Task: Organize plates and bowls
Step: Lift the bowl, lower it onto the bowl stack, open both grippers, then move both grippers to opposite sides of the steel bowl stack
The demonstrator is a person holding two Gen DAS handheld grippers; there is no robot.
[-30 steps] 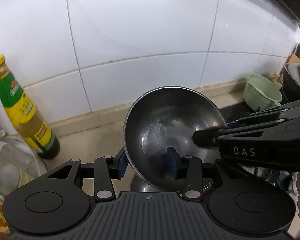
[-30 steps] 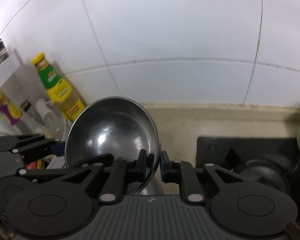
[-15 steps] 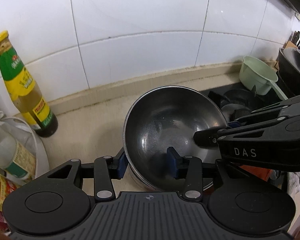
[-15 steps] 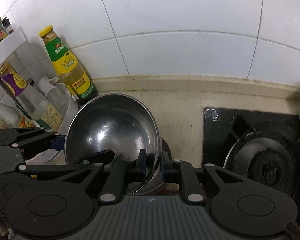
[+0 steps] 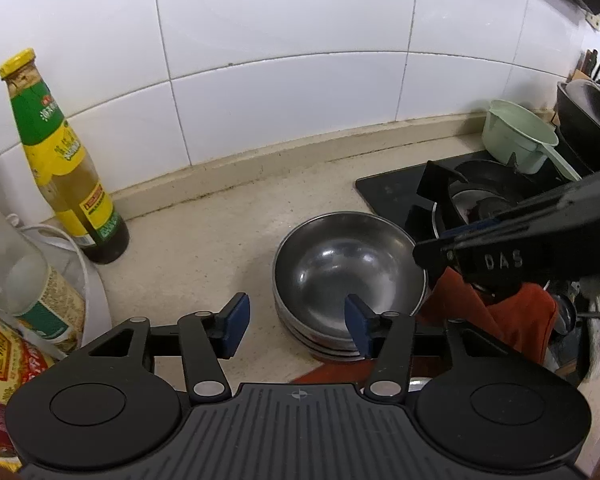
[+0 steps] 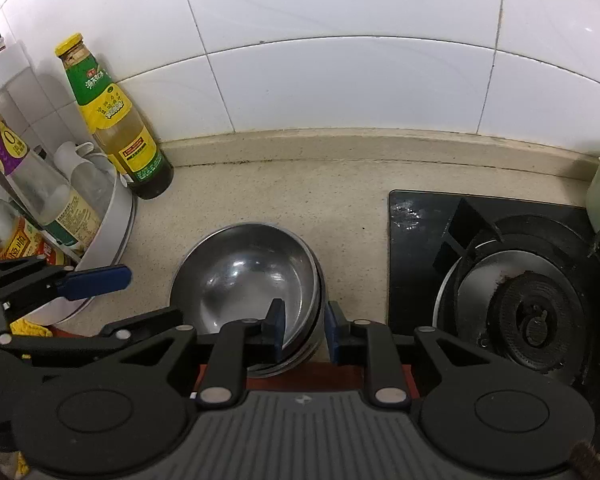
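Observation:
A stack of steel bowls (image 5: 340,272) (image 6: 244,276) stands on the beige counter (image 5: 220,248), and the top bowl lies nested and level in it. My left gripper (image 5: 296,324) straddles that bowl's near-left rim. Its jaws are opening: one pad is inside the bowl and the other well clear outside. My right gripper (image 6: 305,328) straddles the right rim. Its jaws are opening too, with a small gap between the outer pad and the stack. Across the bowl, each view shows the other gripper: the right gripper (image 5: 432,256) and the left gripper (image 6: 96,280).
A green-and-yellow labelled oil bottle (image 5: 60,160) (image 6: 116,120) stands by the tiled wall at the left. Beside it is a white tub (image 6: 108,224) of bottles. A black gas stove (image 6: 520,300) lies to the right, with a pale green pot (image 5: 516,136) behind it. Red cloth (image 5: 496,316) lies near the stack.
The steel bowl, held tilted by both grippers before, has come down and now sits level on the stack. Both grippers' jaws have spread, the left much wider.

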